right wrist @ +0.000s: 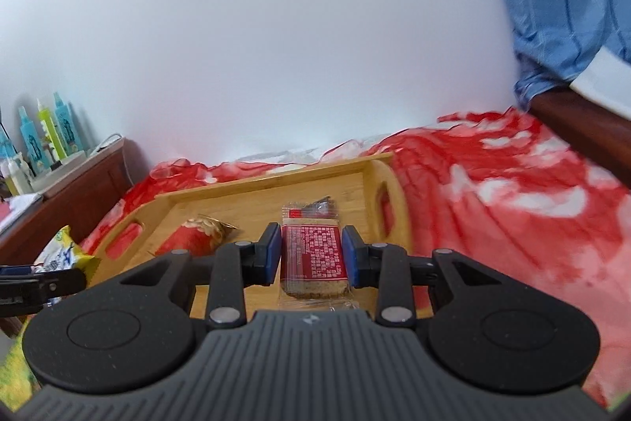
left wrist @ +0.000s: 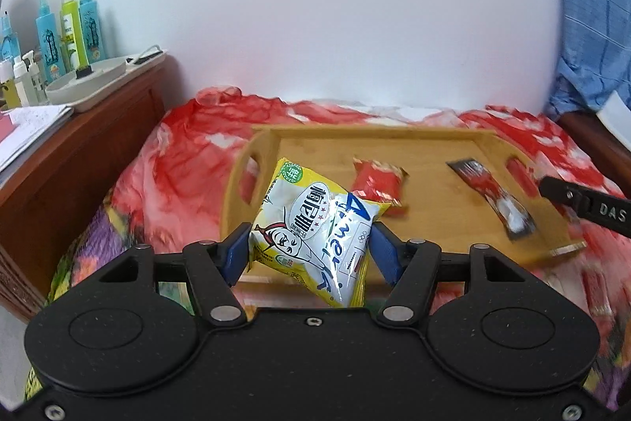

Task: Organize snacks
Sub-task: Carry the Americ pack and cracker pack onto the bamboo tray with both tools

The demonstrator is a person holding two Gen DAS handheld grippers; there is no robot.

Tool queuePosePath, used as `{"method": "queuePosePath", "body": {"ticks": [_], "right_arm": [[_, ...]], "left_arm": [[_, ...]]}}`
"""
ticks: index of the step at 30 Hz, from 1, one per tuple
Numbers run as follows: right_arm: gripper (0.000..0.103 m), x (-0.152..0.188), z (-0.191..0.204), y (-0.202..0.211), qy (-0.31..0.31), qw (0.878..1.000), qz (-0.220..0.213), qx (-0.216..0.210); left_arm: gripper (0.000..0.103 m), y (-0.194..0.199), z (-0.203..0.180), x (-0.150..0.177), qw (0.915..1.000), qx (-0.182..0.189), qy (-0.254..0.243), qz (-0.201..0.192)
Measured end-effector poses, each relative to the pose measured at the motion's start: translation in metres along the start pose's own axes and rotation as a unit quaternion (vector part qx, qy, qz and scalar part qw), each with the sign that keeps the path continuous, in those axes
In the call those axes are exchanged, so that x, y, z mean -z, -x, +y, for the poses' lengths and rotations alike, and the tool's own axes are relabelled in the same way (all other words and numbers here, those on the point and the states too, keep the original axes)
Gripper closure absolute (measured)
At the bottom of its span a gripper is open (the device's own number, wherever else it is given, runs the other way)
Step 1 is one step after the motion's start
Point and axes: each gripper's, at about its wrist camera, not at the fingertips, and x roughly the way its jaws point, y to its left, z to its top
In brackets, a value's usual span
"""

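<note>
Snacks sit in both tools above a wooden tray [left wrist: 430,141]. The left tool [left wrist: 309,249] clamps a yellow-white packet [left wrist: 315,223] between its blue pads; the right tool [right wrist: 311,253] pinches a clear-wrapped brown bar [right wrist: 313,255] over the tray, where a red packet [left wrist: 380,186] lies.

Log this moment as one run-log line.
left gripper: shut on yellow-white snack bag | right gripper: shut on red-label bar | wooden tray: holds red packet, dark stick packet

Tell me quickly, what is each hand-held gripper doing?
Left hand-held gripper: closed on the yellow-white snack bag.
Right hand-held gripper: closed on the red-labelled bar.
</note>
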Motion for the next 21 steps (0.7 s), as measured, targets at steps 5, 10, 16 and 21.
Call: {"method": "queuePosePath", "body": {"ticks": [5, 10, 16, 21], "right_arm": [[0.065, -0.007, 0.009, -0.019, 0.005, 1.0, 0.013, -0.024], [0.065, -0.014, 0.019, -0.042, 0.013, 0.999, 0.022, -0.035], [0.065, -0.017, 0.028, -0.064, 0.016, 0.999, 0.029, -0.029], [0.065, -0.014, 0.031, -0.082, 0.008, 0.999, 0.048, -0.023]], "left_arm": [[0.042, -0.029, 0.009, -0.02, 0.9996, -0.012, 0.023, 0.013], [0.042, -0.062, 0.012, -0.036, 0.9984, -0.021, 0.041, 0.031], [0.042, -0.099, 0.011, -0.047, 0.9966, -0.031, 0.06, 0.048], [0.042, -0.121, 0.01, -0.051, 0.9946, -0.033, 0.076, 0.062]]}}
